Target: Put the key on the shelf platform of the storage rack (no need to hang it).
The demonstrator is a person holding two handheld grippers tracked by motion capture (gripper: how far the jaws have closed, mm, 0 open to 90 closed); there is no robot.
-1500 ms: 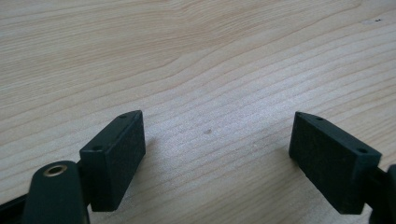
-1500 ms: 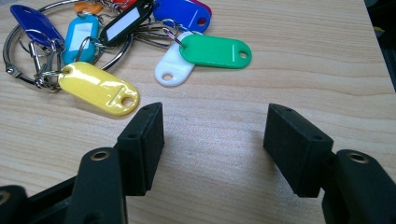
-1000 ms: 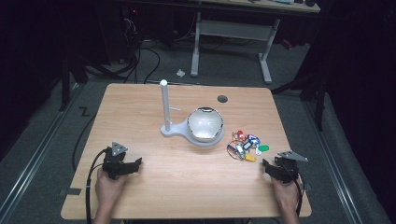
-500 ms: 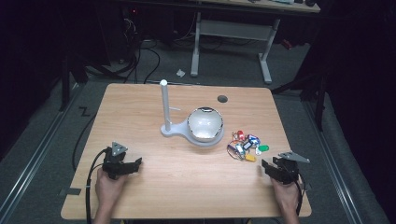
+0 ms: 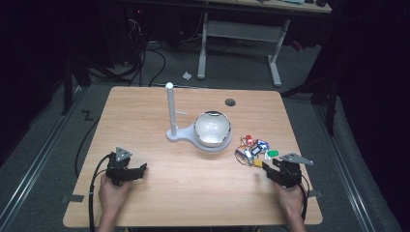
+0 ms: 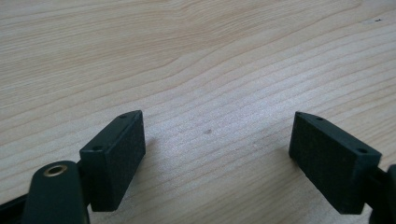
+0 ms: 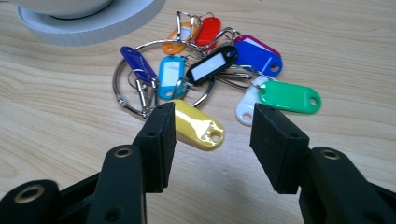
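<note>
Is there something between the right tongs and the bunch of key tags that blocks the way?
Nothing visible does. The right tongs stand open just before the key tags, with bare table under them; the yellow tag already lies between the jaws, which have just been closing, untouched.

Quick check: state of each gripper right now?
Left gripper: open, nothing between its jaws, over bare table.
Right gripper: open, jaws have just been closing, yellow key tag between them, not gripped.
</note>
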